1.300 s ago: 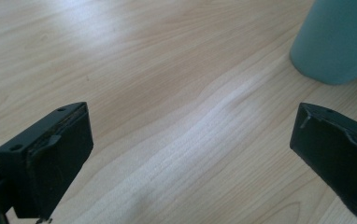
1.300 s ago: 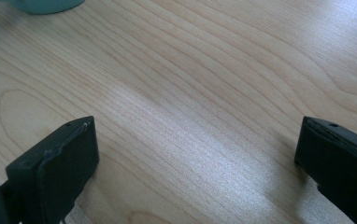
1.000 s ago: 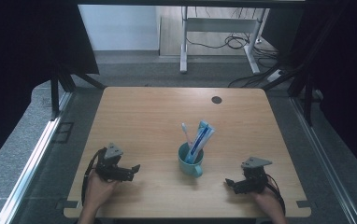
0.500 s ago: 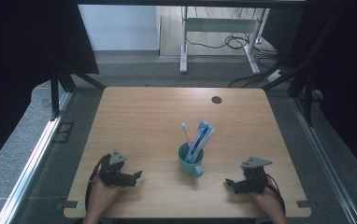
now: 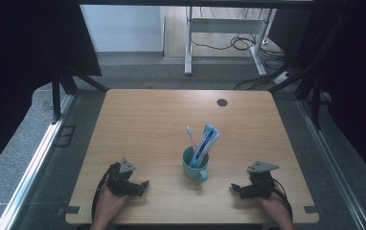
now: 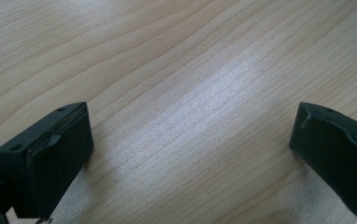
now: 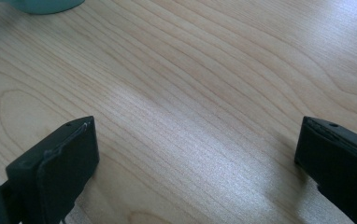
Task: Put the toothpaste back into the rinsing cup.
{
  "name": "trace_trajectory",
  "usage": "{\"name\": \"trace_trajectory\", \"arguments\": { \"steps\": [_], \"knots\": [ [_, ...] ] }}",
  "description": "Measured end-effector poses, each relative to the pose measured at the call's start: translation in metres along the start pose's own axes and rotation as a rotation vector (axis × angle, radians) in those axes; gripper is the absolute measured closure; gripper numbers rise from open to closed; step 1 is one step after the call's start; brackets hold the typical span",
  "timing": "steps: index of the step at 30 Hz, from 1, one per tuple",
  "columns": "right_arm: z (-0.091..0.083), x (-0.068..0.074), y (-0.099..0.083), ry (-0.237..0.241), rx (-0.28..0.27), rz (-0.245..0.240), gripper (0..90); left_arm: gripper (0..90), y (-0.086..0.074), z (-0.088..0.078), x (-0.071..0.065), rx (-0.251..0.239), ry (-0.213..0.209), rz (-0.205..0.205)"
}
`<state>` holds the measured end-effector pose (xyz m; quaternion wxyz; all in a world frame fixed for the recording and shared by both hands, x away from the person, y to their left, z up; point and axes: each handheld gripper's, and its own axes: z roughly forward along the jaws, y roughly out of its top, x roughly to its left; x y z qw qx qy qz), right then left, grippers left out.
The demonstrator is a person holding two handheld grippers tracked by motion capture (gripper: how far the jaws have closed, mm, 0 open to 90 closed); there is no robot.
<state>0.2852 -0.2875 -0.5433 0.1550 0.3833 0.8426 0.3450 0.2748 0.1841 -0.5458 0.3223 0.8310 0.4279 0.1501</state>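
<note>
I work at a pale wooden surface point(image 5: 162, 120) with clear grain and a small dark round spot point(image 5: 222, 102) near its far edge. Grey carpet floor point(image 5: 23, 143) surrounds it, with a metal rail point(image 5: 32, 165) along the left. Black curtains point(image 5: 23, 43) hang on both sides. Beyond, a white wall point(image 5: 121, 28), a white-legged desk frame point(image 5: 226, 33) and loose cables point(image 5: 241, 43) on a lighter floor.

High view overlooks the table point(image 5: 171, 115); gripper views skim it closely.
</note>
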Motion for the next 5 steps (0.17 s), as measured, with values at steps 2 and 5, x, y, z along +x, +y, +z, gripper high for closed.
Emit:
{"name": "trace_trajectory", "arguments": {
  "steps": [2,5],
  "knots": [
    [0.0,0.0,0.0,0.0,0.0,0.0,0.0,0.0,0.0,0.0001,0.0001,0.001,0.0,-0.001],
    [0.0001,0.0,-0.0001,0.0,-0.001,0.0,0.0,0.0,0.0,0.0001,0.0003,0.001,0.002,-0.006]
  ]
}}
